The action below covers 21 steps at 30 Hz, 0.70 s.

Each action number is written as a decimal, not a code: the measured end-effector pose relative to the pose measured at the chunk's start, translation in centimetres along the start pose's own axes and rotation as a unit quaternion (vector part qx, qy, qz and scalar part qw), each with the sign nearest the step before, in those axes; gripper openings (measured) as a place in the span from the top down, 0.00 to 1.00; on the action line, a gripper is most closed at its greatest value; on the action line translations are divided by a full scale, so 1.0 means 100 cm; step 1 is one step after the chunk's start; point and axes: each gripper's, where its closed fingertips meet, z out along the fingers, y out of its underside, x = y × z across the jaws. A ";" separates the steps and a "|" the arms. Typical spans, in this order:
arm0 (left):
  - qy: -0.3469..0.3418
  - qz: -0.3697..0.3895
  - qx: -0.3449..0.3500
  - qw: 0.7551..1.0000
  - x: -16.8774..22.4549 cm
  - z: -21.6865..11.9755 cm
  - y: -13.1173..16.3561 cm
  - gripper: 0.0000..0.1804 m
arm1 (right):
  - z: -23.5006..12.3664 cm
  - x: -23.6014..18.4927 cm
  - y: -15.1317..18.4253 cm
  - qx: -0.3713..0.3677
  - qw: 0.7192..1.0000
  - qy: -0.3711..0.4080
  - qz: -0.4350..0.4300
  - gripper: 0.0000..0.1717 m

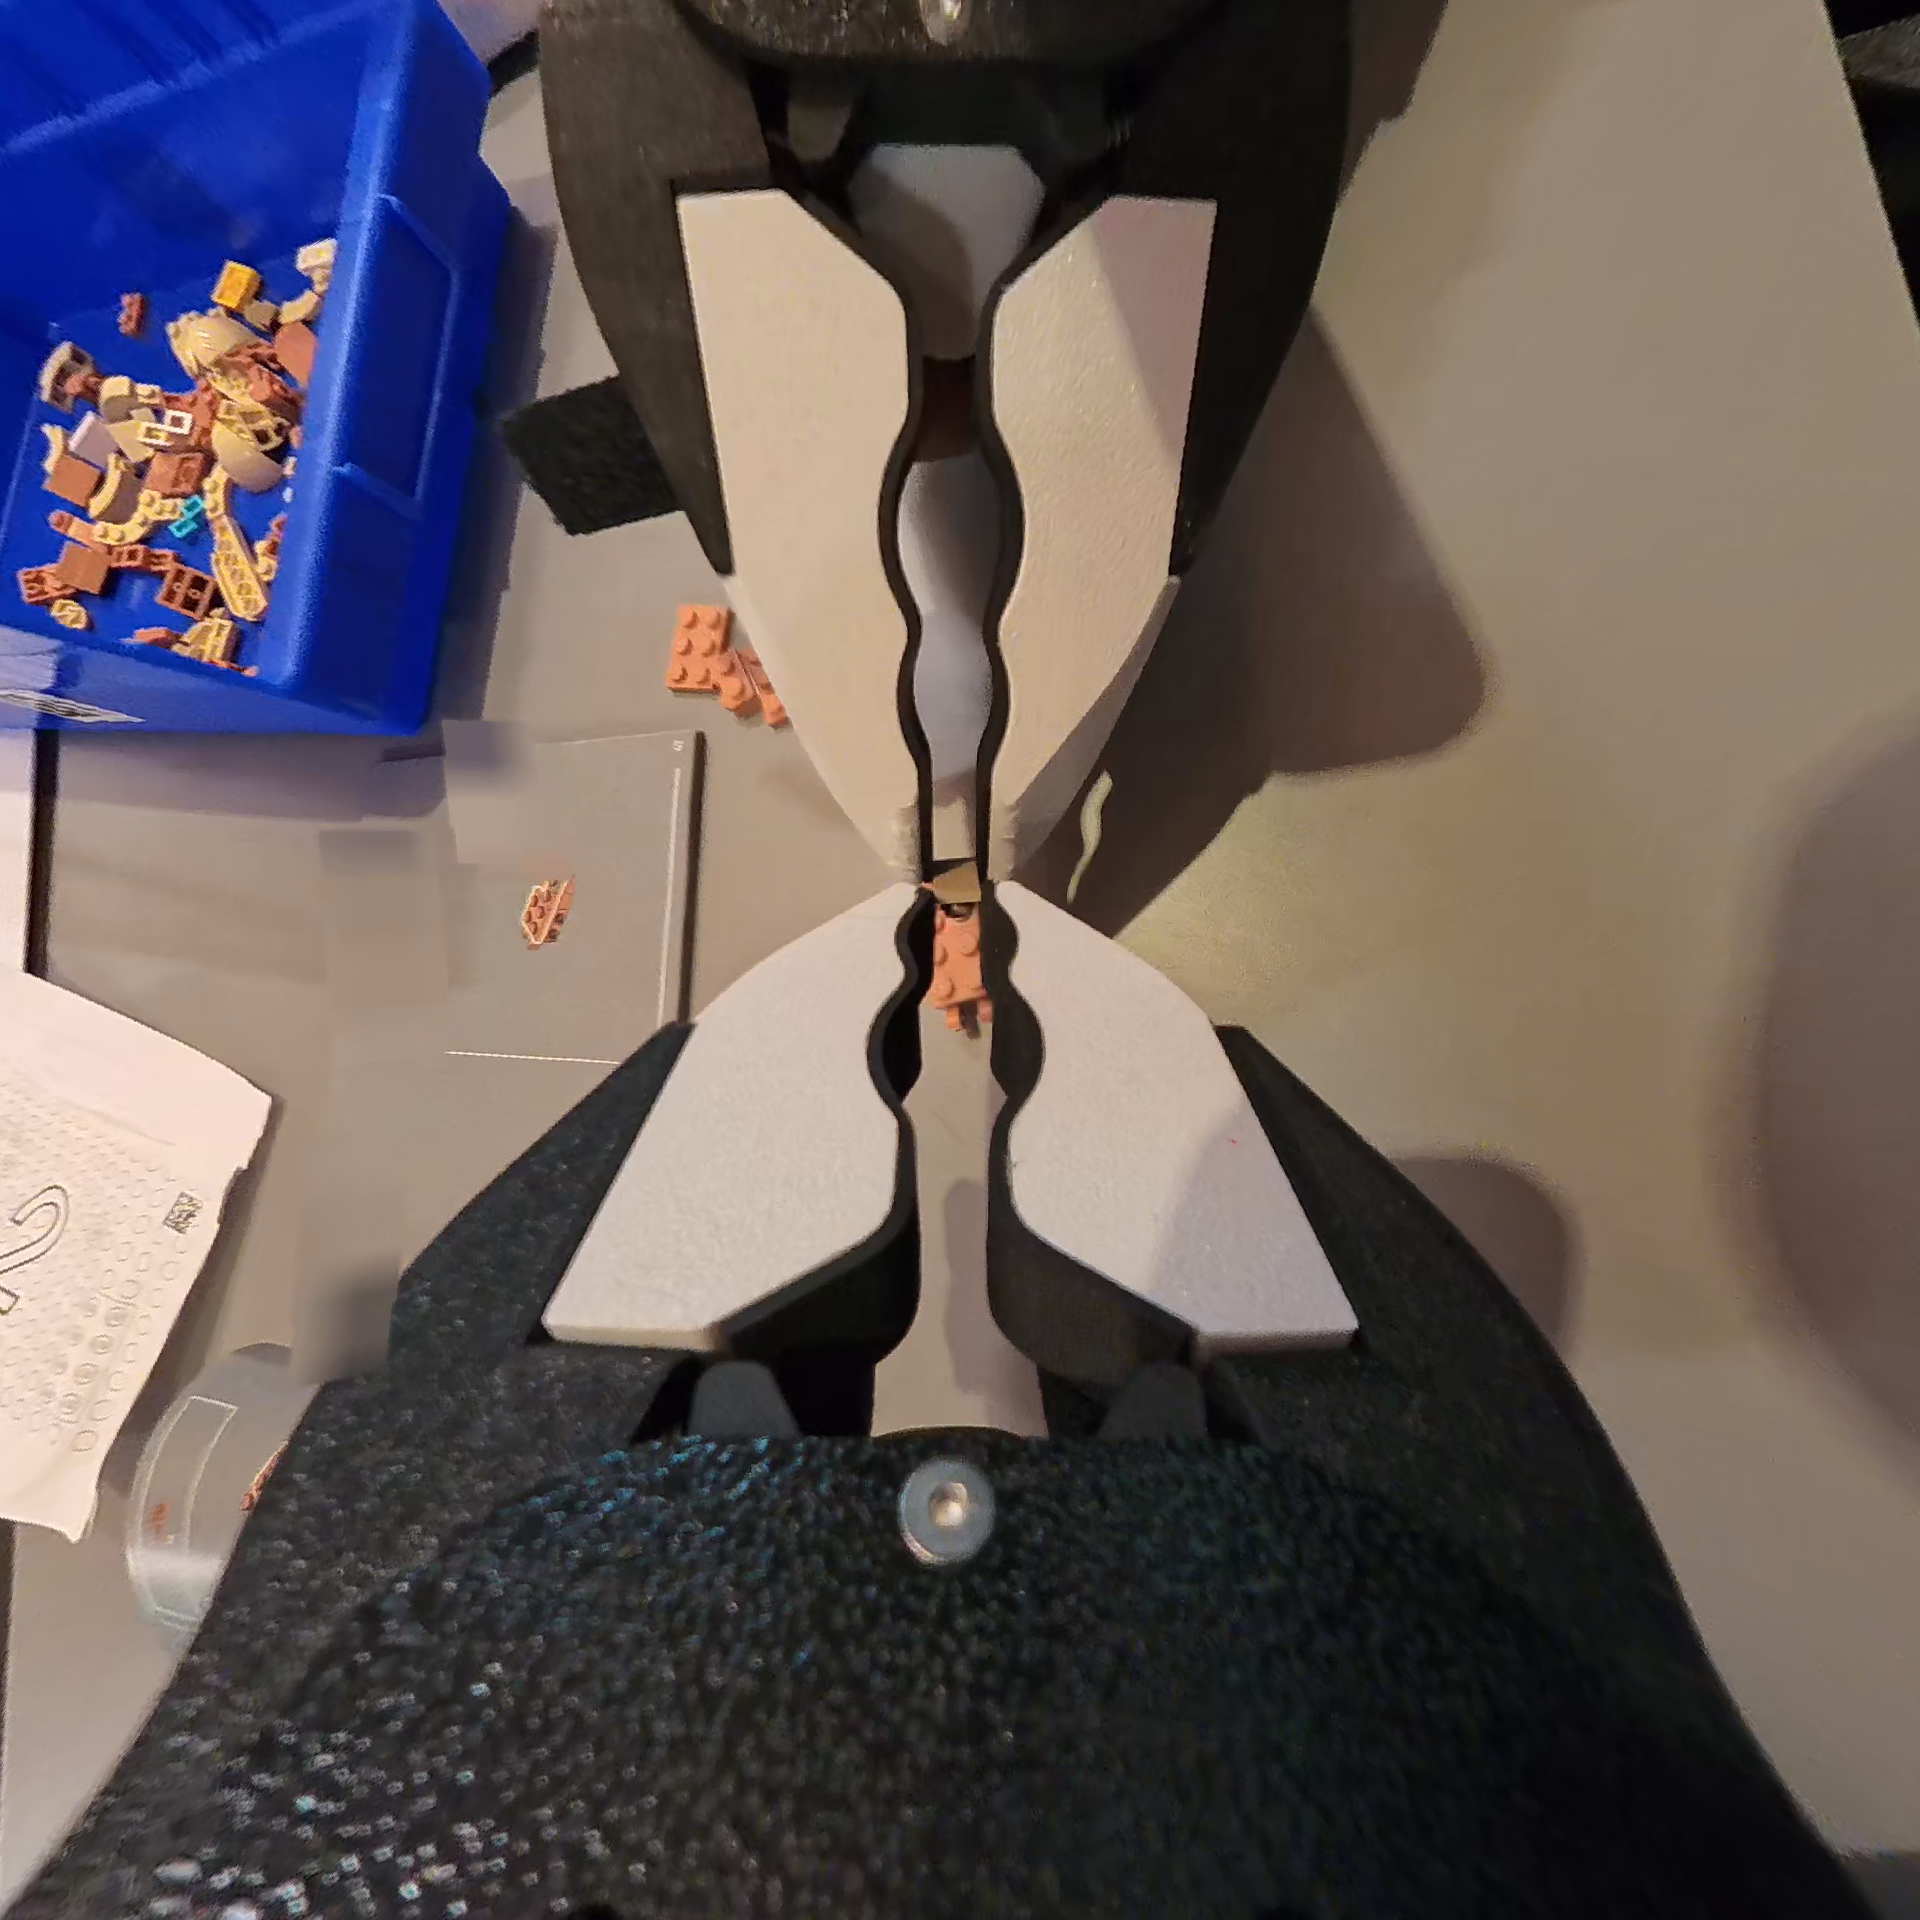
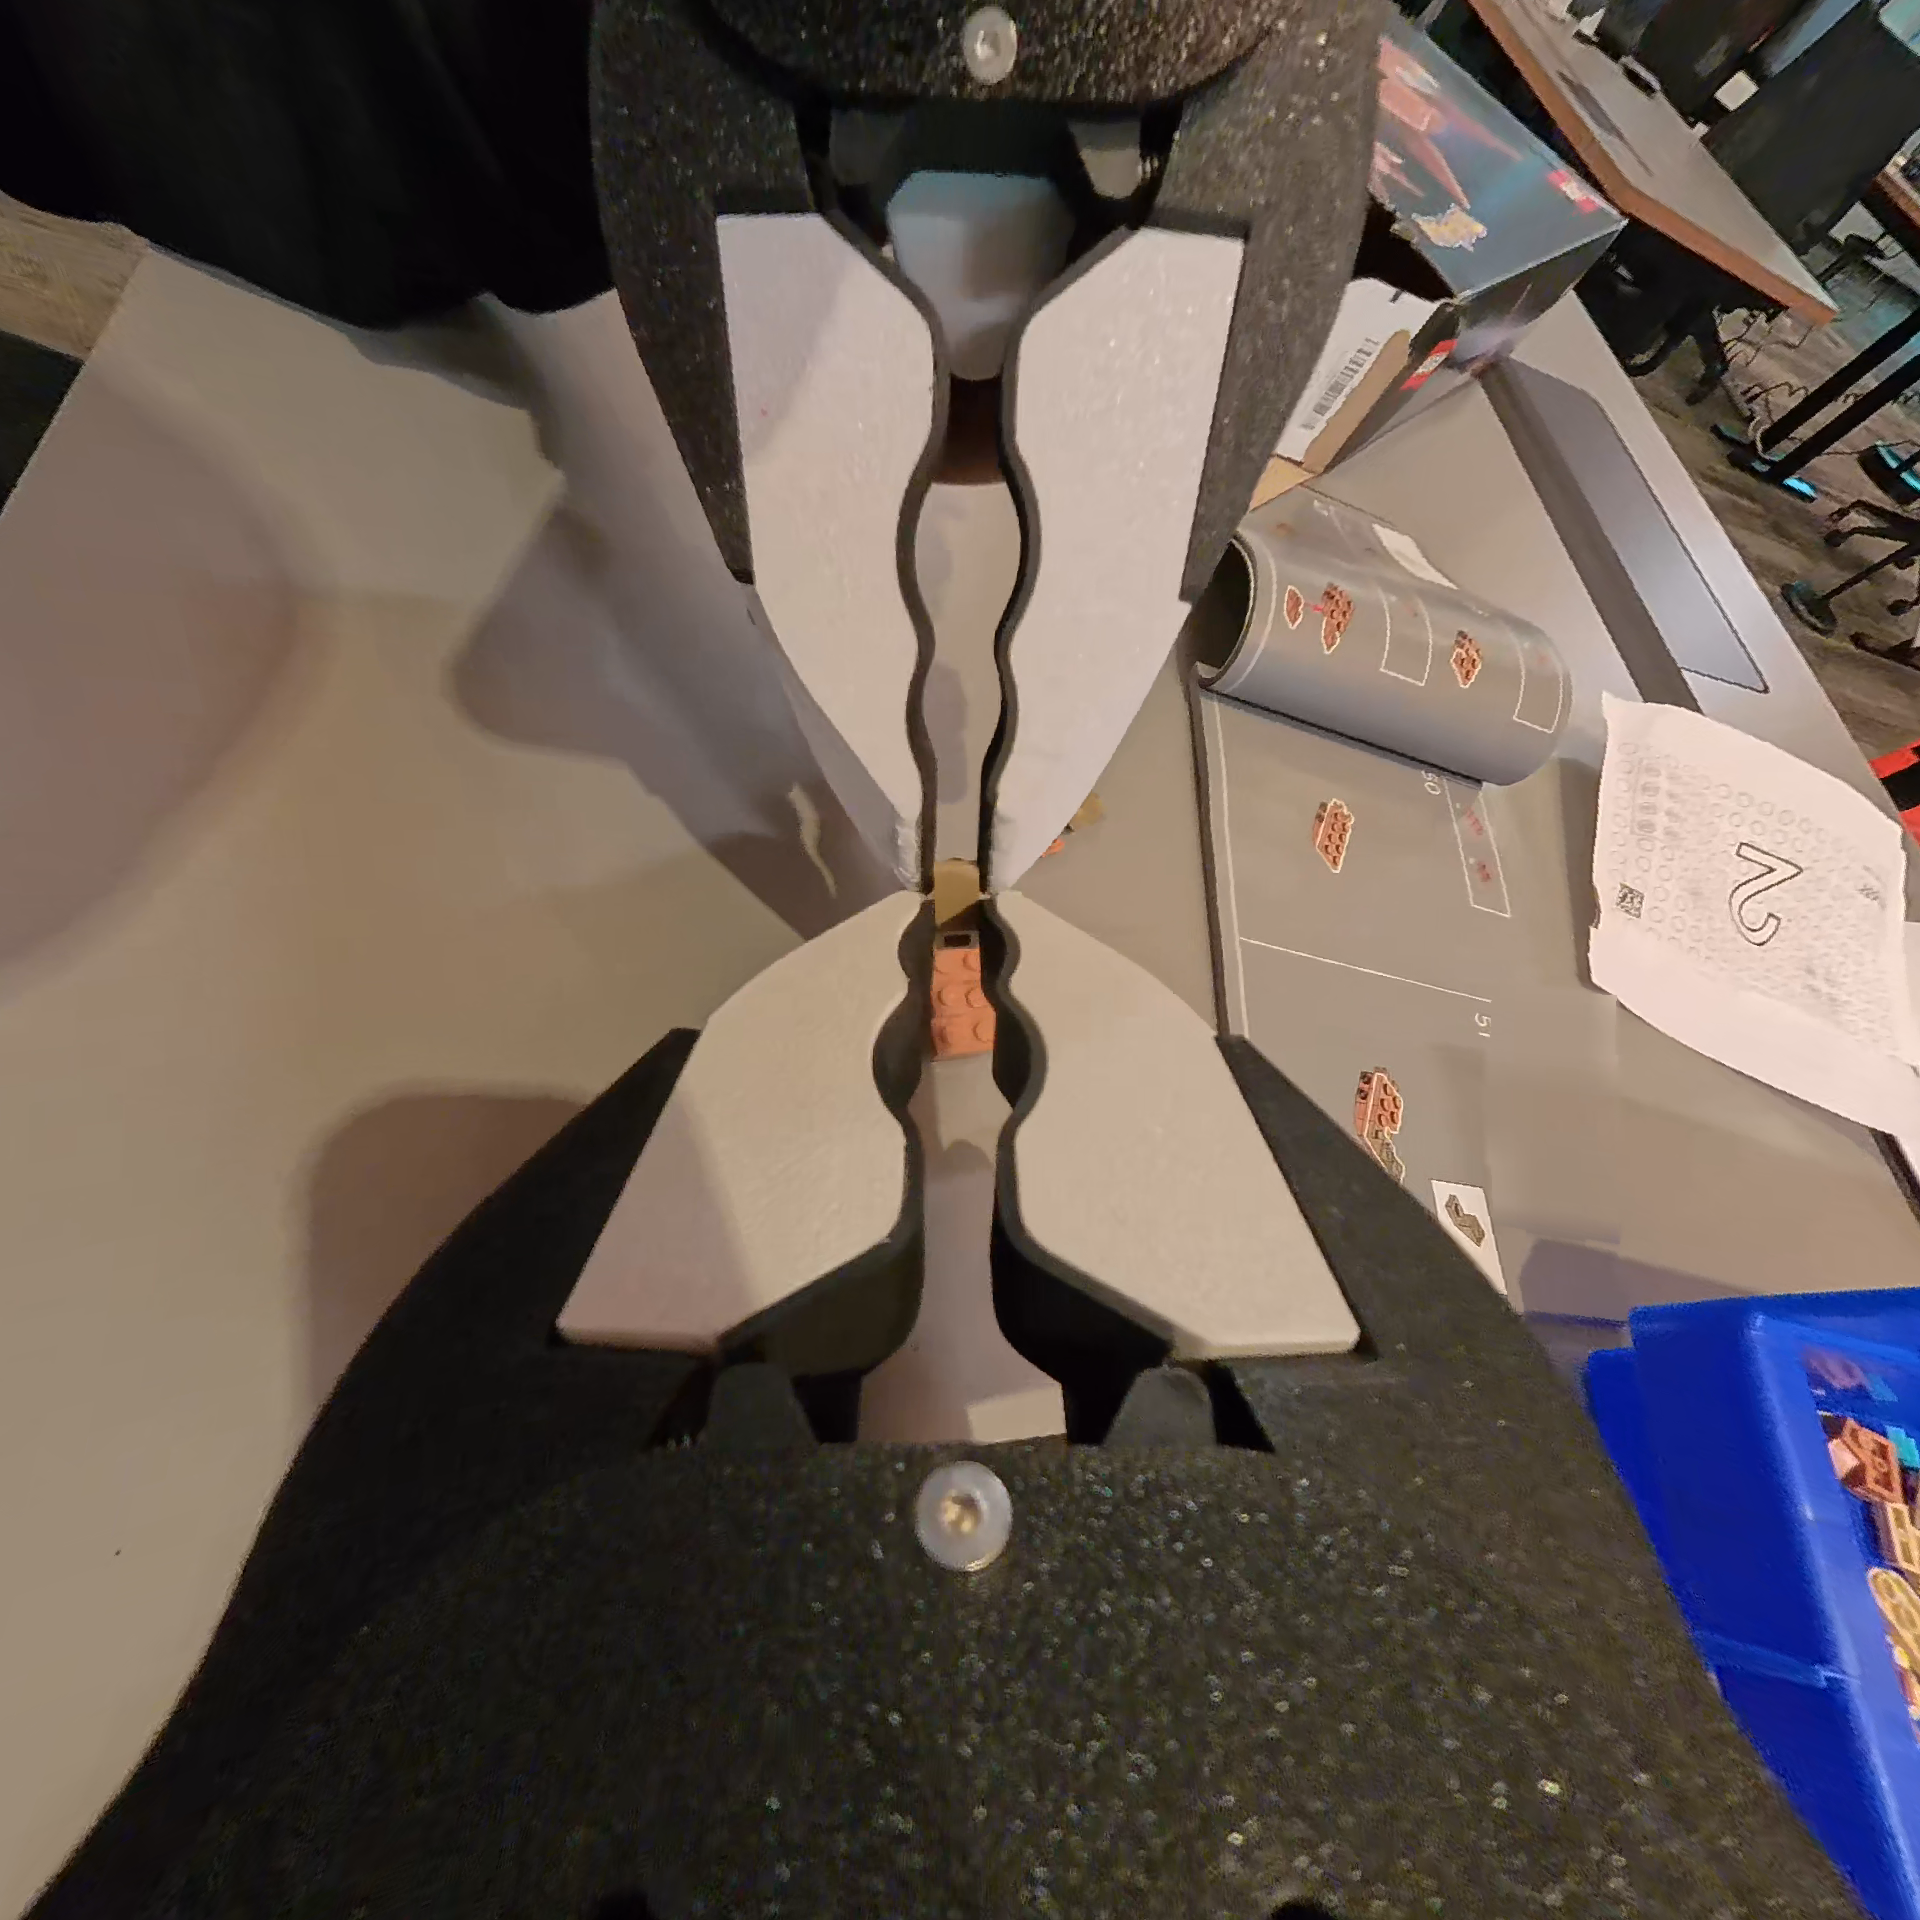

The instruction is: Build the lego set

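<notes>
While both grippers meet tip to tip, the left gripper [image 1: 954,914] is clamped on an orange studded brick assembly [image 1: 958,966], and the right gripper [image 2: 961,914] closes on the same orange assembly, a tan piece [image 2: 954,896] sitting at the point where the tips meet. Keeping both tools square and pressing straight along the studs looks wisest. A blue bin [image 1: 343,436] holds loose tan and brown bricks [image 1: 177,457]; orange plates [image 1: 717,655] lie just beside it.
</notes>
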 end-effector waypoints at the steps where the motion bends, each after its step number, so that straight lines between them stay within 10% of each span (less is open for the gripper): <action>1: -0.002 -0.004 0.008 1.000 -0.002 -0.001 -0.001 0.96 | -0.001 0.002 -0.001 0.008 1.000 -0.002 0.011 0.96; 10: -0.014 -0.096 0.126 0.987 -0.025 -0.014 -0.017 0.90 | -0.034 0.037 -0.036 0.207 0.945 -0.045 0.250 0.96; 15: 0.022 -0.207 0.251 0.945 -0.036 -0.029 -0.041 0.91 | -0.058 0.053 -0.052 0.340 0.872 -0.087 0.342 0.96; 21: 0.037 -0.263 0.350 0.898 -0.044 -0.040 -0.058 0.92 | -0.056 0.052 -0.052 0.359 0.861 -0.089 0.350 0.96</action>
